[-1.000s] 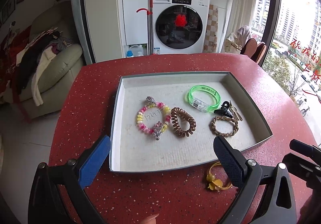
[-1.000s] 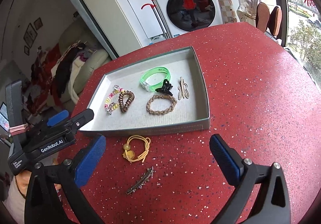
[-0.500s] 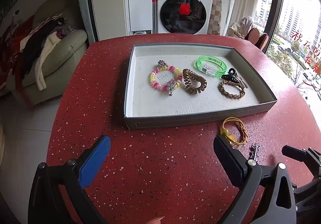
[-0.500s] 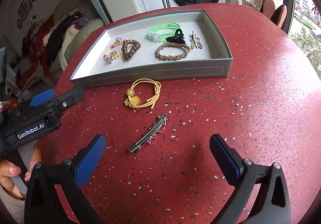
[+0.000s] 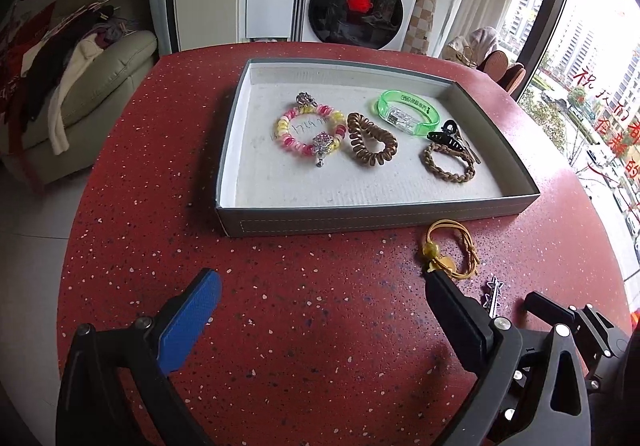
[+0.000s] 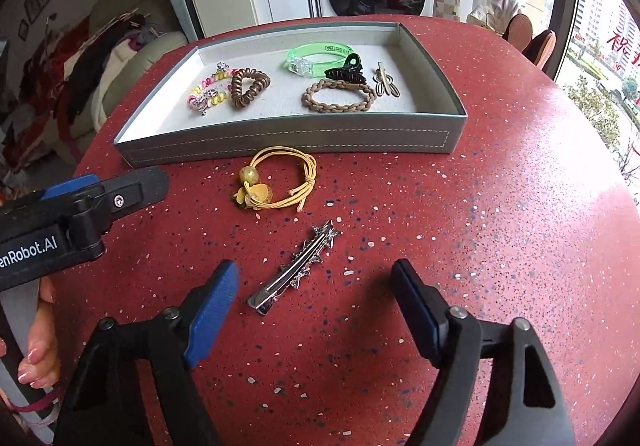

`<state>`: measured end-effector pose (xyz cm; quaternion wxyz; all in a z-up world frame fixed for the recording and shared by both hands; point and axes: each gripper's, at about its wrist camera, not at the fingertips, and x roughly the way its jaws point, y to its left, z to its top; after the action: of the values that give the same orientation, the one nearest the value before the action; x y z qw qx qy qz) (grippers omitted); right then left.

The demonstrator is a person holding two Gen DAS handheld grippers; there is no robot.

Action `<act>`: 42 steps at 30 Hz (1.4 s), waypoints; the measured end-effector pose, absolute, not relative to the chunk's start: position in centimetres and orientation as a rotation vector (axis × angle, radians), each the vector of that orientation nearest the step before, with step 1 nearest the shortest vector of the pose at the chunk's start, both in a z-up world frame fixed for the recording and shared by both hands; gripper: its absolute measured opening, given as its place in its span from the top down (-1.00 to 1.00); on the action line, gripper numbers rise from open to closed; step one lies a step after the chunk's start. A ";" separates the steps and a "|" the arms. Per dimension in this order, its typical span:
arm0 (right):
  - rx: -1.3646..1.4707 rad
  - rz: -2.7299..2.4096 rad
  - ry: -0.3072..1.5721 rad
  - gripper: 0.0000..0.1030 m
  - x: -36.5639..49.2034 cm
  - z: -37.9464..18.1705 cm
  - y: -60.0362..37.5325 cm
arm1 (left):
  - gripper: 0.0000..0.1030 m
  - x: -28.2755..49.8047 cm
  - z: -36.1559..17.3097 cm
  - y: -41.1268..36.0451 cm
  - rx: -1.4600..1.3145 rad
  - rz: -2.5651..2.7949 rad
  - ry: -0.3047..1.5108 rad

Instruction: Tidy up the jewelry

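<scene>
A shallow rectangular grey tray (image 6: pixel 288 136) with a stitched leather-like wall and a white textured lining is set on a round red speckled stone-like table (image 6: pixel 500 214). In the tray are laid a pink-and-yellow coiled bracelet with silver charms (image 5: pixel 310 126), a brown spiral hair tie (image 5: pixel 371 145), a translucent green plastic wristband (image 5: pixel 406 112) bearing small unreadable print, a black claw clip (image 5: pixel 446 136), a braided tan band (image 5: pixel 449 165) and a bronze metal clip (image 6: pixel 385 81). Faint handwritten digits can be made out on the lining inside the bracelet.

Outside the tray, just beside its near wall, a yellow cord hair tie with a bead and flower (image 6: pixel 276 178) is seen; toward six o'clock from it lies a slim silver metal hair clip with spiky stars (image 6: pixel 294 268).

The right gripper (image 6: pixel 314 304) has just been closing, yet its blue-padded jaws stand apart, with the silver clip lying on the table between the fingertips, untouched. The left gripper (image 5: pixel 320 310) is spread wide over bare table, nothing held; "GenRobot.AI" is printed on its body in the right view.

At twelve o'clock a white Panasonic washing machine (image 5: pixel 360 6) is seen, and at ten o'clock a cream sofa piled with clothes (image 5: pixel 80 74).
</scene>
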<state>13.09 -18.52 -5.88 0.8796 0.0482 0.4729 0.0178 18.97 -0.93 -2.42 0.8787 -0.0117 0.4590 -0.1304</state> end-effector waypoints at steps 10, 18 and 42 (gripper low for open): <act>0.053 0.013 0.948 0.63 12.4 -5.7 -19.7 | -1.00 19.3 -3.1 -4.2 -0.005 -0.337 0.987; 0.078 0.025 0.932 0.63 12.6 -5.8 -20.0 | -0.61 20.0 -3.8 -6.7 0.028 -0.349 1.006; 0.112 0.042 0.929 0.64 12.6 -5.8 -20.4 | 0.43 19.1 -3.3 -8.2 0.093 -0.421 0.977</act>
<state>12.60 -20.44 -5.81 0.8924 0.0538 0.4476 0.0203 19.12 -8.19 -3.32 0.8608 0.0443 0.4657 -0.2007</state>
